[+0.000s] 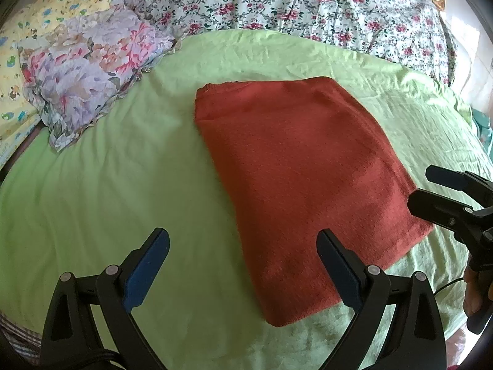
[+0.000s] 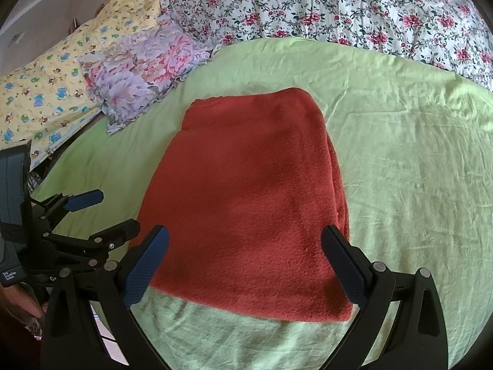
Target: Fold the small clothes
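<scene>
Rust-red fuzzy knit garment [image 2: 252, 203] lies folded flat on the green bedsheet [image 2: 400, 154]; left gripper [image 1: 243, 265] and right gripper [image 2: 245, 262] hover with fingers wide, empty; pinch near corners evenly before folding again.

Rust-red cloth [image 1: 295, 185], lime-green sheet [image 1: 107, 185], rose-print quilt [image 1: 308, 3]

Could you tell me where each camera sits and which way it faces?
Left wrist: on the left tool, facing along its open fingers over the green sheet; the red folded cloth lies ahead-right, and the right tool enters from the right.
Right wrist: on the right tool, facing the cloth straight on; the left tool and a hand show at left.
Shared: cloth, sheet, floral pillow, each other's tool.
</scene>
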`<state>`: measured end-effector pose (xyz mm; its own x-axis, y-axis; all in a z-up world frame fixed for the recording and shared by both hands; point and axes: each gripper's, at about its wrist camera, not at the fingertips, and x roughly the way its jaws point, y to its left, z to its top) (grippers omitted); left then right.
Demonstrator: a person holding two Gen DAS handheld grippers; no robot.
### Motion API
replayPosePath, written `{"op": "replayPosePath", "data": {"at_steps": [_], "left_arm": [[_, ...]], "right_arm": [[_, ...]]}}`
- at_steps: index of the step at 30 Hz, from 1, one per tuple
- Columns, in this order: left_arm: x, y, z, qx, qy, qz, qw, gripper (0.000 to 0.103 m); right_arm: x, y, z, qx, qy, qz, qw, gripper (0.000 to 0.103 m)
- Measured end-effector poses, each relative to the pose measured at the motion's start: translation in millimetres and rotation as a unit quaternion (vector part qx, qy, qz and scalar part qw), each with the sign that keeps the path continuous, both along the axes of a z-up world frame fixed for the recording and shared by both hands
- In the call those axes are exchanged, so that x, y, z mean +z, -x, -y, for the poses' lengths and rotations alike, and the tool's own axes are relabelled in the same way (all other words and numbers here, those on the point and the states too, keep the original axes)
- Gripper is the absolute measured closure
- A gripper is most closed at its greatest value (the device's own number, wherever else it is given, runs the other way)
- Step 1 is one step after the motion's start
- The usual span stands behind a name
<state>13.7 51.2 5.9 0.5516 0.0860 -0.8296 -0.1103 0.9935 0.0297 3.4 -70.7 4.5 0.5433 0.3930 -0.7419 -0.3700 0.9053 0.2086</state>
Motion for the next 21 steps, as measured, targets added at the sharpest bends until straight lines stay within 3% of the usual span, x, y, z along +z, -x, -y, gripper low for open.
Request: {"op": "replayPosePath", "data": {"at_steps": [21], "left_arm": [[-1.2, -6.8, -8.6, 0.016, 0.02, -0.011, 0.9996, 0.007]], "right_arm": [[-2.1, -4.1, 1.3, -0.009, -0.002, -0.005, 1.0, 0.004]]}}
